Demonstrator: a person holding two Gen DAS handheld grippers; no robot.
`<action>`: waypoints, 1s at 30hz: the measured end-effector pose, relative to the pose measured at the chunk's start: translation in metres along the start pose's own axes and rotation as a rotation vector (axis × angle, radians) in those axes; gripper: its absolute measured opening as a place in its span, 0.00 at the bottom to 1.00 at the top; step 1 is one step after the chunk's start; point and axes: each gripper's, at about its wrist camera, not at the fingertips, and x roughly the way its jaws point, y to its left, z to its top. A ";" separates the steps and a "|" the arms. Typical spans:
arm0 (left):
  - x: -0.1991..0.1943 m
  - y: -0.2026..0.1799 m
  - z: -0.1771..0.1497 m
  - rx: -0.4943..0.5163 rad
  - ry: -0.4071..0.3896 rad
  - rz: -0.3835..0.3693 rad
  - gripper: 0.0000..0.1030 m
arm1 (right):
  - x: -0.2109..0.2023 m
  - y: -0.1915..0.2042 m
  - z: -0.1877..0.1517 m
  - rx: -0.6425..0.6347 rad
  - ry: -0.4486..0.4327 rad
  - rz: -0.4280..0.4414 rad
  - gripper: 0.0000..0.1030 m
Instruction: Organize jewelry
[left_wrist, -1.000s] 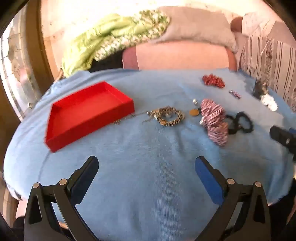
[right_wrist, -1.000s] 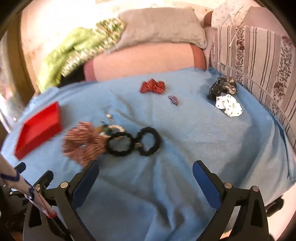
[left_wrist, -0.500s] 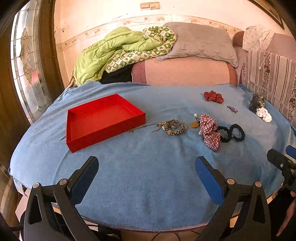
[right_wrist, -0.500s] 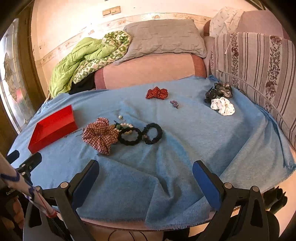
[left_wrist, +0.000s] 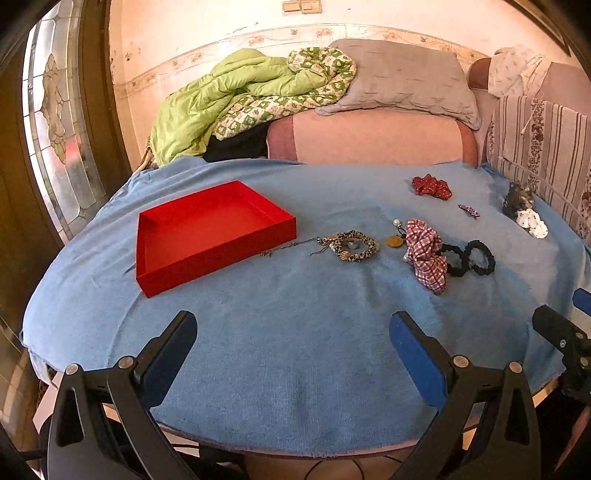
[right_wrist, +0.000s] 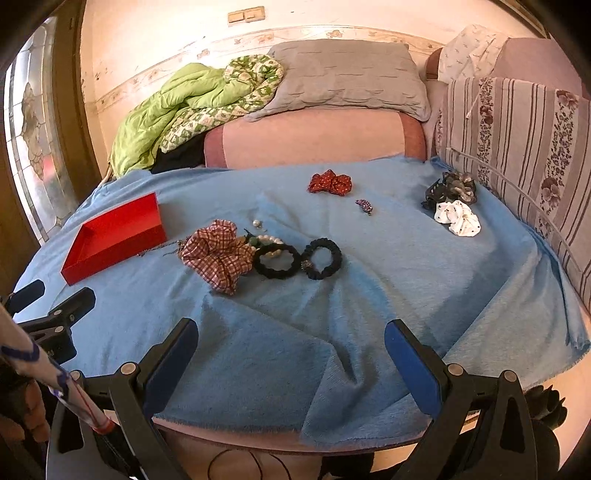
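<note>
An empty red tray (left_wrist: 207, 229) sits left on the blue-covered round table; it also shows in the right wrist view (right_wrist: 110, 236). Right of it lie a thin chain (left_wrist: 288, 248), a beaded bracelet (left_wrist: 356, 245), a gold coin-like piece (left_wrist: 394, 242), a checked scrunchie (left_wrist: 424, 254) (right_wrist: 218, 254), pearls (right_wrist: 269, 242) and two black hair ties (left_wrist: 469, 258) (right_wrist: 299, 258). My left gripper (left_wrist: 291, 332) is open and empty over the near table edge. My right gripper (right_wrist: 290, 339) is open and empty, also near the front edge.
Farther back lie a red scrunchie (right_wrist: 330, 182), a small purple clip (right_wrist: 365, 205), a dark hair claw (right_wrist: 450, 186) and a white scrunchie (right_wrist: 458, 218). A sofa with pillows and a green quilt (left_wrist: 236, 96) stands behind. The cloth (right_wrist: 332, 350) is wrinkled at the front.
Both grippers have pulled back and risen from close over the table, so the whole table and the sofa behind are now in view. Nothing on the table has moved.
</note>
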 end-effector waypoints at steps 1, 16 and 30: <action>0.000 0.001 -0.001 0.000 0.002 -0.002 1.00 | 0.000 0.001 0.000 -0.003 0.002 0.000 0.99; 0.007 0.004 -0.003 -0.002 0.027 -0.002 1.00 | 0.007 0.009 -0.003 -0.034 0.023 0.011 0.99; 0.017 0.000 -0.005 0.004 0.058 -0.010 1.00 | 0.014 0.010 -0.005 -0.033 0.044 0.027 0.99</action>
